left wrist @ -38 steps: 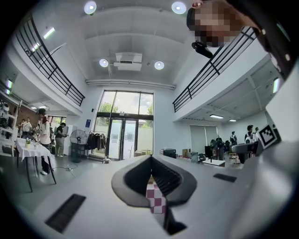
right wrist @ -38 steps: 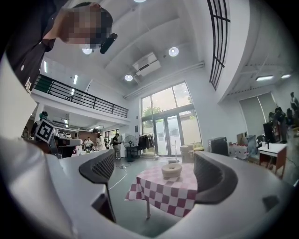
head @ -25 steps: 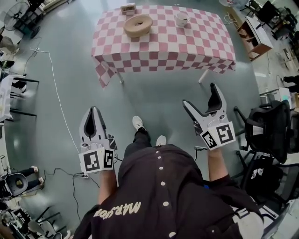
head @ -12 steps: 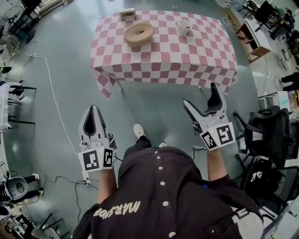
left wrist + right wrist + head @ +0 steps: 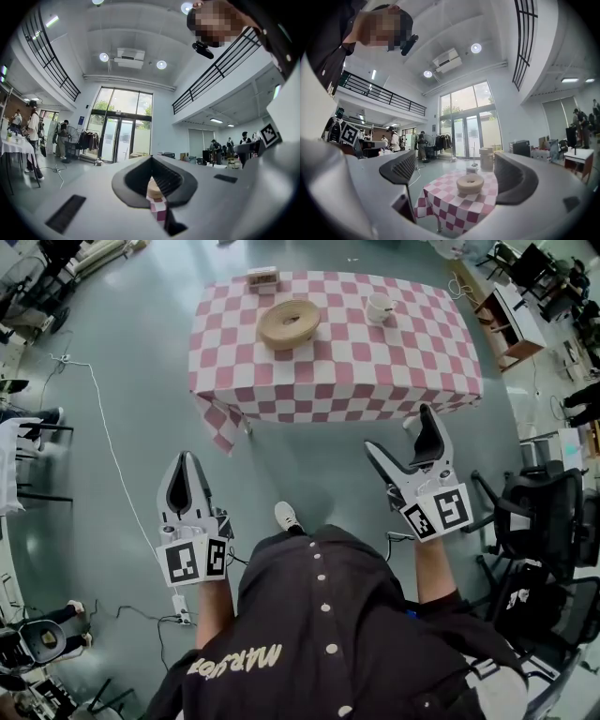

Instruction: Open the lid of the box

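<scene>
The table (image 5: 337, 352) with the pink and white check cloth has slid a bit closer and over to the right in the head view, so I am walking up to it, but it is far off for now and my tools cannot reach it. Only one white shoe (image 5: 288, 517) shows under me now, which fits with taking a step. Both tools stay low over the grey floor, held the same way as before. The right gripper (image 5: 398, 430) has its jaws wide apart with nothing in them, and its own view looks between them at the table. The left gripper (image 5: 187, 460) has its jaws pressed together on nothing. So the job has not started, and I think the lid is not off yet. The round tan box (image 5: 289, 323) sits flat on the far left part of the table, well away from the white mug (image 5: 380, 307) on the right. It is round, so it has no long side, and its top faces up. A small boxy thing (image 5: 262, 278) stands at the far edge just behind it; I cannot tell what it is
</scene>
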